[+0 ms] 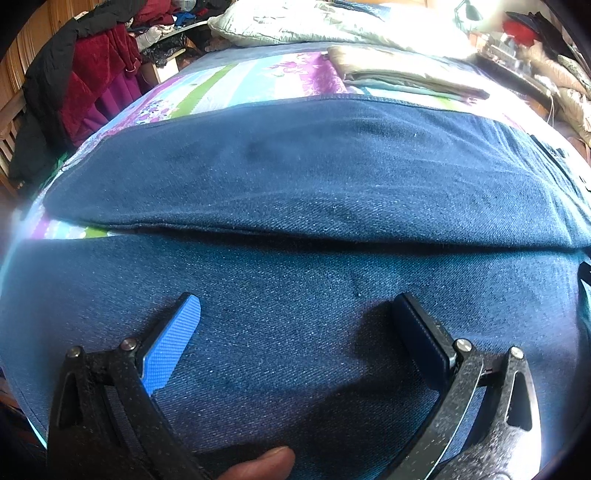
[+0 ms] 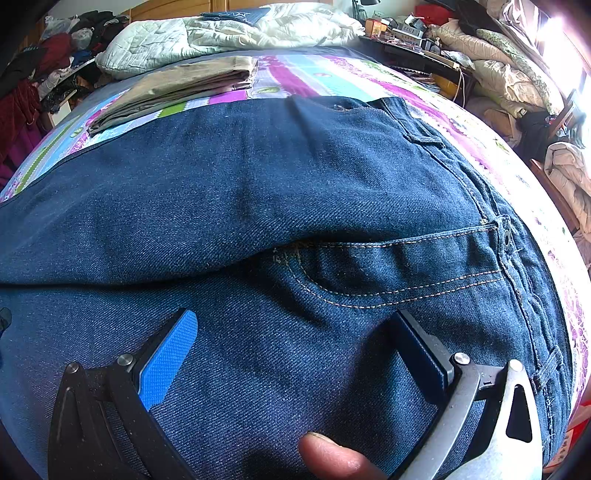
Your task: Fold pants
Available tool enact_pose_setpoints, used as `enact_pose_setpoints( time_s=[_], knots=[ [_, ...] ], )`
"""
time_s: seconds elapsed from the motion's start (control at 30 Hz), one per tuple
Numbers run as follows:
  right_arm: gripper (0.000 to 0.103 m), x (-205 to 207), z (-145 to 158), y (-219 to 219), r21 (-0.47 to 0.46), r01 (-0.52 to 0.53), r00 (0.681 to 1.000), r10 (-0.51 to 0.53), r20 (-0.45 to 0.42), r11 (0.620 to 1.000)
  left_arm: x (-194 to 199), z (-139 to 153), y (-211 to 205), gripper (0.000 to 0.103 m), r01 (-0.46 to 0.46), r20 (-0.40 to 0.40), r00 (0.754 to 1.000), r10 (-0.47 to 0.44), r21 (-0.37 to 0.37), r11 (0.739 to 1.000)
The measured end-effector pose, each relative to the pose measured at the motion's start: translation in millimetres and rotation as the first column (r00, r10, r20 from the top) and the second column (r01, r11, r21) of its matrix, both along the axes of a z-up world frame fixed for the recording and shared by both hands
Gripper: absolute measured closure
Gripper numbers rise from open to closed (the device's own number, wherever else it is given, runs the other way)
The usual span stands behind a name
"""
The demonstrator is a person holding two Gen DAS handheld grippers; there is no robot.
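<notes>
With the jeans (image 2: 295, 177) spread flat on the bed (image 2: 369, 79), both the left claw (image 1: 295, 321) and right claw (image 2: 295, 336) are held released above the denim, and the near edge should be pinched evenly.

One pair dark blue jeans (image 2: 258, 177) on striped bedsheet (image 2: 332, 74). Beyond jeans: one folded khaki pants (image 2: 184, 85), one pale quilt (image 2: 221, 33). Over jeans: two grippers, left (image 1: 295, 314), right (image 2: 295, 328), two fingers each.
</notes>
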State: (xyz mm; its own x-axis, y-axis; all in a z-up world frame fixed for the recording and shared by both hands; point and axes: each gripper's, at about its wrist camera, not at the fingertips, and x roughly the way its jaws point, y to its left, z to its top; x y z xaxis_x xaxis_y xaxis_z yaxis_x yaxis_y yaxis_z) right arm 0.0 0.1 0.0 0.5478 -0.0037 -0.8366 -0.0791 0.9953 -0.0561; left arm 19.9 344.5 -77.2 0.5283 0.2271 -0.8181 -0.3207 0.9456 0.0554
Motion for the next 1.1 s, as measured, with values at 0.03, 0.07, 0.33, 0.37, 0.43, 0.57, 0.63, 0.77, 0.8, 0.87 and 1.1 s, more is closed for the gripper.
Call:
enact_pose_setpoints(
  time_s=[0.03,0.07,0.33,0.37,0.43,0.57,0.63,0.77,0.8,0.87,1.1],
  knots=[
    [0.000,0.0,0.0,-0.1,0.000,0.000,1.000,0.000,0.000,1.000,0.2,-0.1,0.2,0.000,0.000,0.000,1.000,0.000,-0.002,1.000],
    [0.000,0.0,0.0,0.0,0.000,0.000,1.000,0.000,0.000,1.000,0.4,-0.3,1.1,0.000,-0.001,0.000,1.000,0.001,-0.006,1.000],
    [0.000,0.0,-0.1,-0.2,-0.001,0.000,1.000,0.000,0.000,1.000,-0.2,-1.6,5.8,0.000,-0.007,0.000,1.000,0.007,-0.045,0.999],
    [0.000,0.0,-0.1,-0.4,-0.001,0.000,1.000,0.000,0.000,1.000,-0.4,-1.6,5.9,0.000,-0.008,-0.001,1.000,0.008,-0.045,0.999],
    [0.000,-0.1,-0.1,-0.4,-0.001,0.000,1.000,0.000,0.000,1.000,-0.6,-1.7,5.4,0.000,-0.007,-0.002,1.000,0.007,-0.043,0.999],
    [0.000,0.2,0.7,0.7,0.002,0.000,1.000,0.000,0.000,1.000,-1.2,-1.5,5.4,0.000,-0.010,0.000,1.000,0.010,-0.045,0.999],
    [0.000,0.3,0.8,0.4,0.004,0.000,1.000,0.000,0.001,1.000,-1.7,-1.8,5.7,0.000,-0.011,0.001,1.000,0.011,-0.049,0.999],
    [0.000,-2.1,0.7,-1.8,0.006,0.000,1.000,0.000,0.004,1.000,-3.7,-3.1,8.6,0.000,-0.010,0.012,1.000,0.011,-0.073,0.997],
    [0.000,-2.3,0.8,-2.1,0.005,0.001,1.000,-0.001,0.006,1.000,-4.0,-3.7,9.2,0.000,-0.010,0.015,1.000,0.012,-0.078,0.997],
    [0.000,-2.0,0.2,-2.9,0.007,0.001,1.000,-0.001,0.006,1.000,-2.6,-5.2,7.8,0.000,-0.011,0.011,1.000,0.012,-0.069,0.998],
    [0.000,-0.2,-0.9,0.3,-0.004,0.001,1.000,-0.001,0.002,1.000,1.6,-5.8,3.9,0.000,-0.014,-0.008,1.000,0.013,-0.031,0.999]
  ],
)
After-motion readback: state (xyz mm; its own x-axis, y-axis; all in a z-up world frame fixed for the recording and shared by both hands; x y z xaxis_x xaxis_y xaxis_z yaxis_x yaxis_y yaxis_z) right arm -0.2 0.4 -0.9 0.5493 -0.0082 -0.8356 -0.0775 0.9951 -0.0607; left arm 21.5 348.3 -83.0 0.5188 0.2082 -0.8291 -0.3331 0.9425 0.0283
